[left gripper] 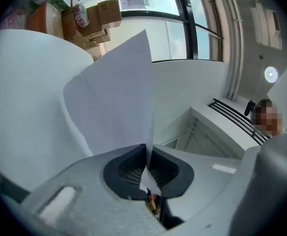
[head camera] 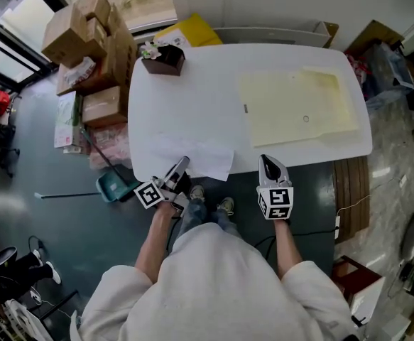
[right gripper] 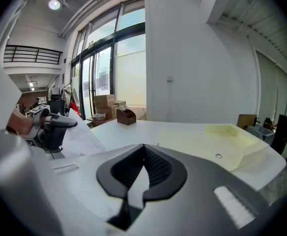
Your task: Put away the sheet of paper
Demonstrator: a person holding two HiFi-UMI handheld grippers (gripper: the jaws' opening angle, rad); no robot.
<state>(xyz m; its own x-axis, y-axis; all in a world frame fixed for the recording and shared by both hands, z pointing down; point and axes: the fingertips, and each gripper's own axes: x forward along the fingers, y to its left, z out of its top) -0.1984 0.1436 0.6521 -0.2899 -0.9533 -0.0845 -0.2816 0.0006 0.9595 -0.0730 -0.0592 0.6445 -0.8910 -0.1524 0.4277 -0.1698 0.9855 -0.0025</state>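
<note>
The white sheet of paper (head camera: 201, 156) lies at the near left edge of the white table (head camera: 185, 105), one corner hanging over the edge. My left gripper (head camera: 182, 165) is shut on its near edge. In the left gripper view the paper (left gripper: 116, 95) rises from between the shut jaws (left gripper: 147, 155), bent upward. My right gripper (head camera: 265, 160) hovers at the table's front edge, right of the sheet, shut with nothing in it (right gripper: 143, 150). From the right gripper view the left gripper (right gripper: 50, 128) and the sheet (right gripper: 81, 137) show at the left.
A pale yellow folder (head camera: 295, 105) with a small round fastener lies flat on the table's right half (right gripper: 232, 136). A brown desk organiser (head camera: 162, 59) stands at the far left corner. Cardboard boxes (head camera: 93, 41) are stacked on the floor to the left.
</note>
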